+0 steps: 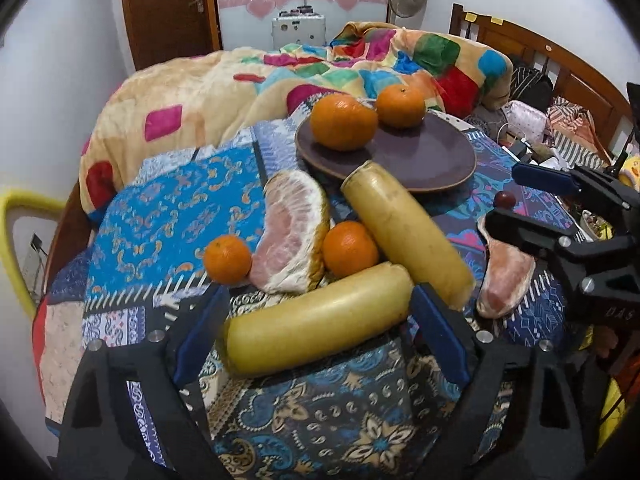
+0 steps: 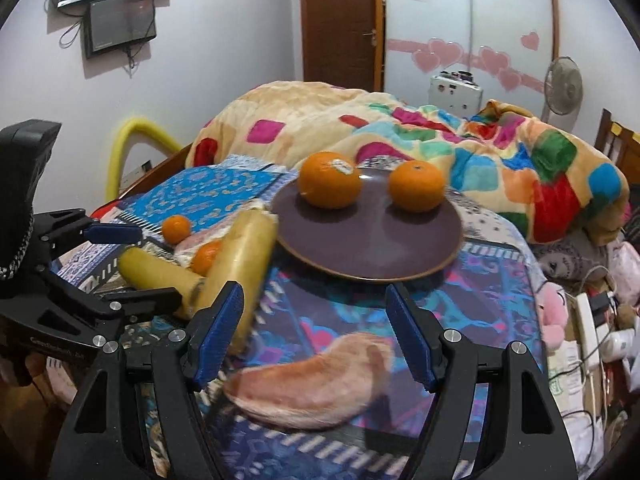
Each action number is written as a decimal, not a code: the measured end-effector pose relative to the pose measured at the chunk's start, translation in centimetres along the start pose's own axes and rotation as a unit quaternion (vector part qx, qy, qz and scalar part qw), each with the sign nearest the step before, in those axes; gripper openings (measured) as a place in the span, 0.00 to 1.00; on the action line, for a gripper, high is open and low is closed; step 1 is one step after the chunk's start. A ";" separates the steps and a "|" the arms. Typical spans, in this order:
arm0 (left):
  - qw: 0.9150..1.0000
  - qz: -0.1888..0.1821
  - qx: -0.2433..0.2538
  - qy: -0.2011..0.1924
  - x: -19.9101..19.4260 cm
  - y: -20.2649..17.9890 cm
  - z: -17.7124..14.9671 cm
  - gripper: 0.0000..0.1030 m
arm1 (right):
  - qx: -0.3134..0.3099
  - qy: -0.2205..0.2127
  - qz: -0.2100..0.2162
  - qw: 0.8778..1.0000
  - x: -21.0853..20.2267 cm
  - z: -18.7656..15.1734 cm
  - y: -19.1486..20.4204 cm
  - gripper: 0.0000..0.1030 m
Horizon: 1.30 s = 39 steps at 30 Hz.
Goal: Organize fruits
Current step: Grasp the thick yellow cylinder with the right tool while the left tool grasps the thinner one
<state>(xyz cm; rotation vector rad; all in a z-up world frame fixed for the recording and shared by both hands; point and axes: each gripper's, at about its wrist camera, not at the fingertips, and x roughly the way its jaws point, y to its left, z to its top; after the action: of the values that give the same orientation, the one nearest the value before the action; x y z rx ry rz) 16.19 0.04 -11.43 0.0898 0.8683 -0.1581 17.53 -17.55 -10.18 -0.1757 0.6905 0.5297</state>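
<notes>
A dark purple plate (image 1: 424, 156) (image 2: 372, 240) lies on the patterned bedspread with two oranges (image 1: 344, 121) (image 1: 400, 105) on it. Two more small oranges (image 1: 227, 258) (image 1: 350, 249), a large pomelo wedge (image 1: 292, 232) and two yellow banana pieces (image 1: 320, 320) (image 1: 408, 236) lie in front of it. My left gripper (image 1: 320, 320) is open, its jaws either side of the near banana piece. My right gripper (image 2: 316, 332) is open just above a second pomelo wedge (image 2: 316, 388) (image 1: 504, 280).
A crumpled colourful blanket (image 1: 240, 84) lies behind the plate. The wooden headboard (image 1: 560, 64) and clutter with cables (image 2: 592, 332) are at the right. A yellow frame (image 1: 16, 236) stands off the bed's left edge.
</notes>
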 end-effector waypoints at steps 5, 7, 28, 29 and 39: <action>1.000 0.013 -0.001 0.001 0.6 -0.2 0.0 0.97 | 0.013 0.004 0.006 1.000 -0.1 -0.1 -0.9 0.68; 1.000 0.005 -0.008 0.004 0.7 0.1 0.0 0.98 | 0.013 0.005 0.009 1.000 0.1 -0.2 -0.9 0.68; 0.998 0.048 -0.029 0.037 -2.7 5.4 -6.1 0.98 | -0.017 0.052 0.073 0.996 4.3 0.6 3.7 0.57; 0.998 0.051 -0.029 0.038 -2.7 5.6 -6.3 0.98 | -0.015 0.054 0.074 0.996 4.5 0.7 3.7 0.54; 0.997 0.048 -0.057 0.025 -4.5 7.1 -7.5 0.96 | 0.008 0.077 0.102 0.992 5.5 0.9 3.6 0.39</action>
<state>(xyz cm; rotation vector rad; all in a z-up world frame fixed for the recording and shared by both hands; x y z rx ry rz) 8.88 8.60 -12.70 0.0287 0.9189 -0.0153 19.72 -11.93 -12.99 -0.1313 0.8679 0.7107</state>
